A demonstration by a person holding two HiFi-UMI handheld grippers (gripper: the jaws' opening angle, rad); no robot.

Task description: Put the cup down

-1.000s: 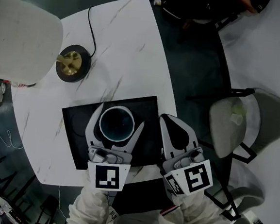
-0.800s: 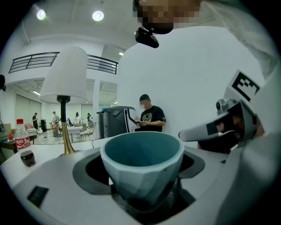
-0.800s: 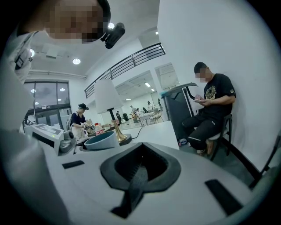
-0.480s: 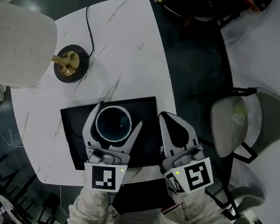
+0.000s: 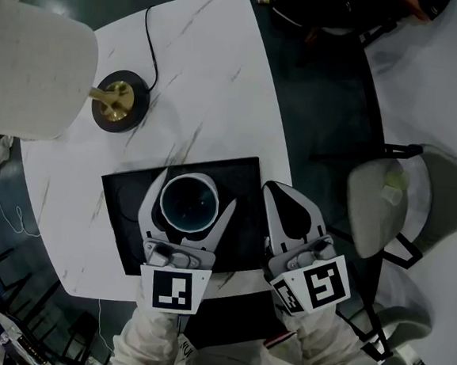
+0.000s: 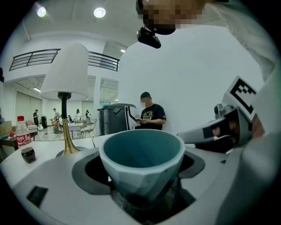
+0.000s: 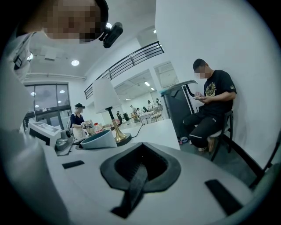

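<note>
The left tongs (image 5: pixel 196 191) are clamped on the pale blue-grey faceted ceramic cup (image 5: pixel 188 204), one jaw each side of its body, mouth facing up. It's held level, prob. so it can go down flat on its base w/o tipping. The cup is over the black rectangular mat (image 5: pixel 123 204), which lies on the white marble-look worktop (image 5: pixel 209 81) near its front edge. The mat looks like the intended spot. Can't tell from any view whether the base already touches the mat or hangs just above it. Judgement: the put-down is at or near its last bit, w/ the jaws not yet let go.

The right tongs (image 5: pixel 279 196) are shut together w/ nothing btwn them. They sit just beside the mat's right edge, apart from the cup, prob. kept clear since this job needs one hand only.

Containers: the cup is the only one close by. Its inside is teal and, as far as the left gripper view shows, empty, w/ no liquid and nothing lying in it. So no spill risk. The main risk is a nudge if the jaws drag on the wall when opening. A red-labelled plastic bottle (image 6: pixel 21 132) stands on another table far off; contents too small to tell.

Well apart on the worktop is a white-shaded table lamp (image 5: pixel 32 69) w/ a brass stem, a dark round base and a cord.
</note>
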